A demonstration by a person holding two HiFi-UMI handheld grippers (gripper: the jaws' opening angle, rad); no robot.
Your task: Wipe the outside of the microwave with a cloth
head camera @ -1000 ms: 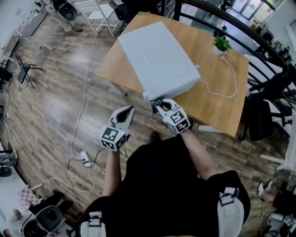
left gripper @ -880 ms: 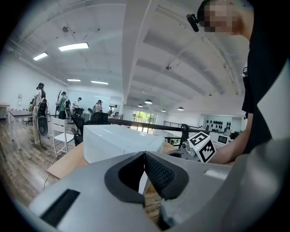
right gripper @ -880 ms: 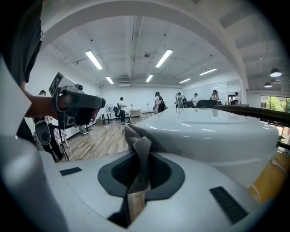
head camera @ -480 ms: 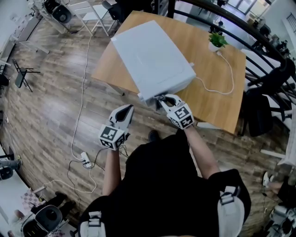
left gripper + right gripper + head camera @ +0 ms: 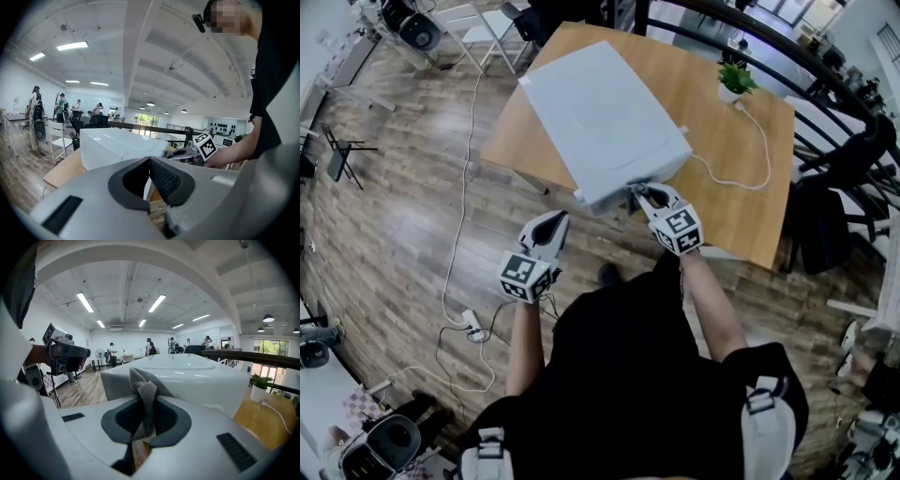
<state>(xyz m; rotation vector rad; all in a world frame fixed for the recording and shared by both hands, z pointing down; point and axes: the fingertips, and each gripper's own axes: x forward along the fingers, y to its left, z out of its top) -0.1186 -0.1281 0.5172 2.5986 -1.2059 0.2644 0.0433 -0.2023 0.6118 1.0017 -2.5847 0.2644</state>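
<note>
Microwave (image 5: 605,122), white and boxy, lies on the wooden bench (image 5: 727,202), one end reaching the bench's near edge. Your right gripper (image 5: 643,193) is at that near end, its jaws clamped on a grey cloth (image 5: 143,394) whose bunched top stands up between them, right against the microwave's near face; whether the cloth actually touches it, you cannot tell. Your left gripper (image 5: 555,223) hangs off the bench over the wood floor (image 5: 412,187), near-left of the microwave, jaws closed together with nothing between them. A white cable (image 5: 766,155) runs across the bench on the microwave's right, toward a small potted plant (image 5: 736,82) at the far right.
</note>
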